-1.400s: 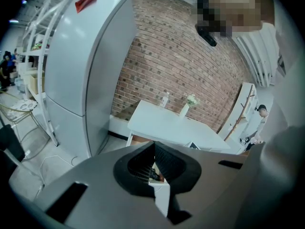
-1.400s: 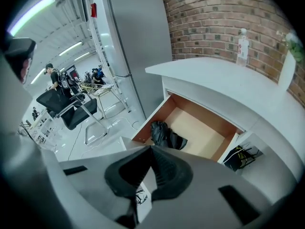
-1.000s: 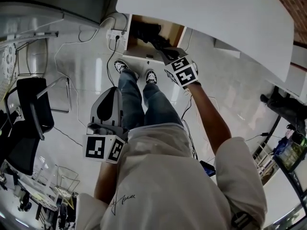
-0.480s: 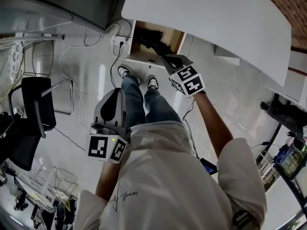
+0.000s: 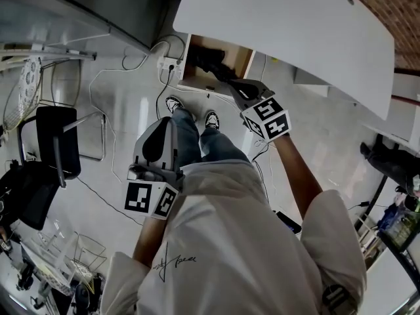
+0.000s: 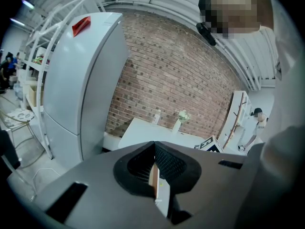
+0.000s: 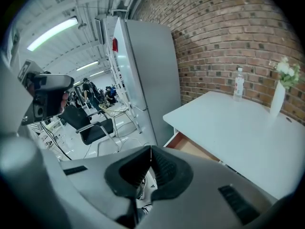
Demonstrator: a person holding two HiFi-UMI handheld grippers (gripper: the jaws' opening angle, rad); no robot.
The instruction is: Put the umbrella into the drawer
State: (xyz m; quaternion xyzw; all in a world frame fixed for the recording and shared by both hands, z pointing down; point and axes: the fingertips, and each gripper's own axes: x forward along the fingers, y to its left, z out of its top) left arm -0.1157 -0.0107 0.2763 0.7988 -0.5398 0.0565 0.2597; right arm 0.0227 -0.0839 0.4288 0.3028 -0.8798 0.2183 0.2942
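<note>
Under the white table (image 5: pixel 295 25) a wooden drawer (image 5: pixel 231 52) stands open, and a dark folded umbrella (image 5: pixel 207 59) lies inside it. My right gripper (image 5: pixel 231 80) hovers just in front of the drawer's near edge, jaws shut with nothing between them; in the right gripper view its tips (image 7: pixel 150 149) meet above the drawer (image 7: pixel 190 147). My left gripper (image 5: pixel 163 120) hangs over the person's legs, well short of the drawer, and is empty. Its tips (image 6: pixel 154 144) touch in the left gripper view.
A power strip (image 5: pixel 172 63) with trailing cables lies on the floor left of the drawer. Black chairs (image 5: pixel 56 143) stand at the left. The person's shoes (image 5: pixel 176 104) are in front of the drawer. A tall fridge (image 6: pixel 81 80) stands beside the table; a vase (image 7: pixel 278 97) and bottle (image 7: pixel 239 85) are on it.
Both grippers have risen, and the right one has drawn back from the drawer toward the person. The drawer stays open with the umbrella inside.
</note>
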